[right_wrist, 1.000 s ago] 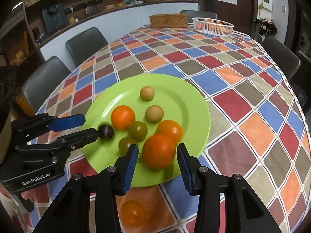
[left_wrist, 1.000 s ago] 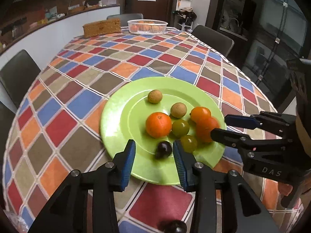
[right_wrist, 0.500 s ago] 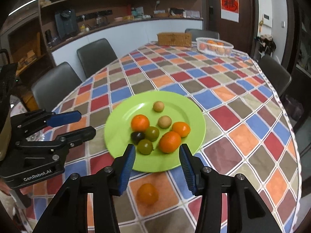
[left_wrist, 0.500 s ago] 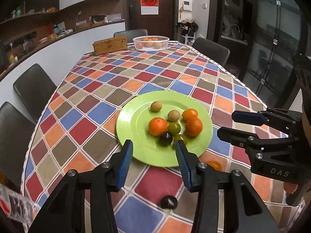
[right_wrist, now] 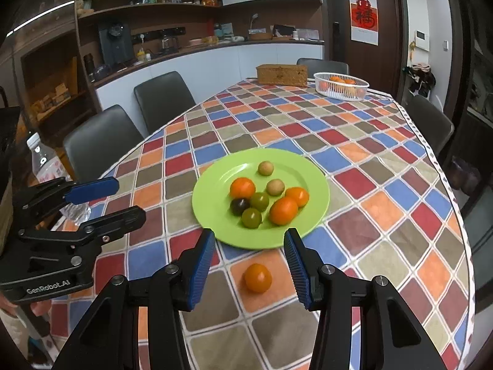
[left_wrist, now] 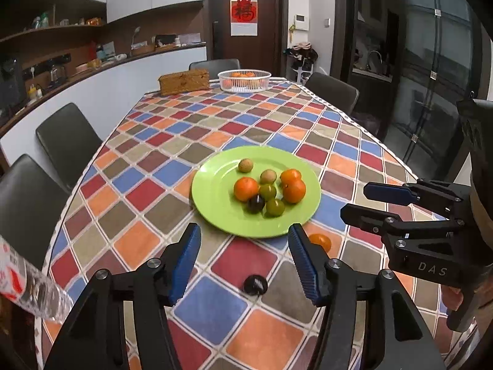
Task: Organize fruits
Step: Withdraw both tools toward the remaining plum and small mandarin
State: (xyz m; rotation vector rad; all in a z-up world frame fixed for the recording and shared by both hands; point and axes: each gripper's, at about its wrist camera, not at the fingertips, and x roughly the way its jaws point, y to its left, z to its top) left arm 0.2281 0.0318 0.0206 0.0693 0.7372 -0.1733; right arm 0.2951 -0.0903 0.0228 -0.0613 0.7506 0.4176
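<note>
Only the left wrist view shows the dark plum (left_wrist: pixel 255 284) lying loose on the tablecloth (left_wrist: pixel 197 154), on the near side of the green plate (left_wrist: pixel 215 197), between the spread fingers of the left gripper (left_wrist: pixel 246 260). That gripper's jaws have just been opening and grasp nothing. The right wrist view never catches that plum; it gives instead a full look at the loose orange fruit (right_wrist: pixel 258 277), also off the plate on its near side, which the left view shows only half hidden behind a blue finger pad. The right gripper (right_wrist: pixel 249 260) is released too, jaws apart around empty air above that fruit. A plastic bottle (right_wrist: pixel 46 163) stands far left of the plate in the right view.

On the plate sit three orange fruits, two green ones, one dark one and two small tan ones, bunched toward its right half. Beyond the plate, at the table's far end, is a white basket (left_wrist: pixel 244 80) with more orange fruit.
</note>
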